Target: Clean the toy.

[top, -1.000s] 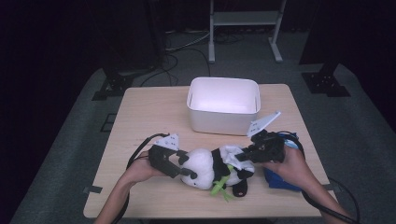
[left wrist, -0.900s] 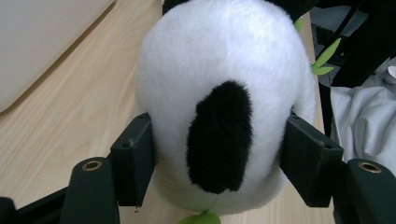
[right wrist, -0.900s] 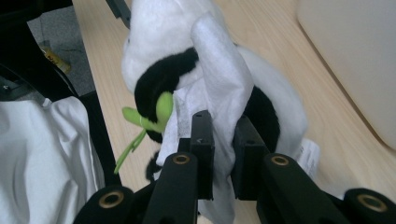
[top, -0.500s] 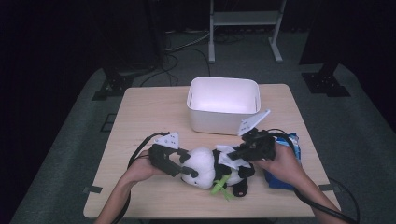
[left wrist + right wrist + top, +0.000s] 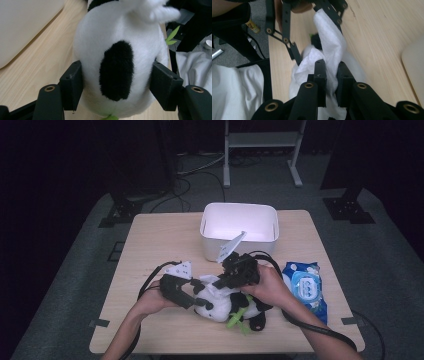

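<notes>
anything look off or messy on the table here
Nothing spilled or damaged. The panda plush lies on its side, clamped by the left gripper, while the right gripper pinches a white wipe over it. The wipes pack sits askew near the table edge.

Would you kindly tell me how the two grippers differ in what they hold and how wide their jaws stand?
The left gripper clamps the panda toy with jaws spread wide around its head; the right gripper pinches a thin white wipe with jaws nearly shut. The left lies low beside the toy; the right sits above it. Both are gripping something.

Left gripper (image 5: pixel 196 299) fingers (image 5: pixel 71 87) spread wide, clamping; right gripper (image 5: pixel 220 281) fingers (image 5: pixel 320 75) pinched nearly together.
</notes>
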`<state>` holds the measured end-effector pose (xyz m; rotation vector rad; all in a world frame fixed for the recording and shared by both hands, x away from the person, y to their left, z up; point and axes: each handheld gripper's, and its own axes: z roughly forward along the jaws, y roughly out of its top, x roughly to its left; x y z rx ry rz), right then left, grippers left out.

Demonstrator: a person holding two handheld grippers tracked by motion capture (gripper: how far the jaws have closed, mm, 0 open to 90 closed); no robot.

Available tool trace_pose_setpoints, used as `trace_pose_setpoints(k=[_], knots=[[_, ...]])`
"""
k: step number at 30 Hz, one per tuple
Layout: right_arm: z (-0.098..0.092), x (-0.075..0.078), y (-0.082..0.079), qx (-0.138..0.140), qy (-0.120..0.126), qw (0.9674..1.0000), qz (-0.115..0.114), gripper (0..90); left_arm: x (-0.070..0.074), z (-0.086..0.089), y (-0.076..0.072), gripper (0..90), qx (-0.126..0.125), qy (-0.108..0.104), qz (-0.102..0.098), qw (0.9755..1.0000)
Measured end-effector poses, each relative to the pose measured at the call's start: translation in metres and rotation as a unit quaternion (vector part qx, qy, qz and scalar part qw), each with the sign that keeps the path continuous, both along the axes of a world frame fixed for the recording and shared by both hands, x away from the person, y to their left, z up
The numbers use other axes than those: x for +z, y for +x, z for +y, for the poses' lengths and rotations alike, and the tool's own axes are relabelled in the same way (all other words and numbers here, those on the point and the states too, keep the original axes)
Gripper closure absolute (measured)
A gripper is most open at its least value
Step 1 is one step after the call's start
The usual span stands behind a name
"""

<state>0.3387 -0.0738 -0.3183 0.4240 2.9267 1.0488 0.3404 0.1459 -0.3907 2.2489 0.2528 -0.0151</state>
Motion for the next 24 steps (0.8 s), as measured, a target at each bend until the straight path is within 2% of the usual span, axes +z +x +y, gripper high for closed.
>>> trace_pose_setpoints(k=[5, 8, 12, 18, 24], knots=[[0.014, 0.000, 0.000, 0.014, -0.003, 0.9999, 0.001, 80.3, -0.001, 0.001, 0.001, 32.5, -0.001, -0.002, 0.002, 1.0000], [0.011, -0.001, 0.002, 0.013, -0.004, 0.9999, 0.004, 80.3, -0.003, 0.003, 0.002, 32.4, 0.000, -0.001, 0.008, 1.0000], [-0.008, -0.002, 0.006, -0.010, -0.007, 0.9999, 0.005, 80.3, -0.004, 0.004, 0.002, 32.4, 0.001, -0.001, 0.010, 1.0000], [-0.048, -0.003, 0.018, -0.062, -0.012, 0.9980, 0.006, 80.3, -0.005, 0.004, 0.003, 32.3, 0.002, -0.001, 0.013, 0.9999], [-0.078, -0.007, 0.018, -0.085, -0.007, 0.9963, 0.012, 80.2, -0.005, 0.004, 0.004, 30.7, 0.002, -0.003, 0.022, 0.9997]])
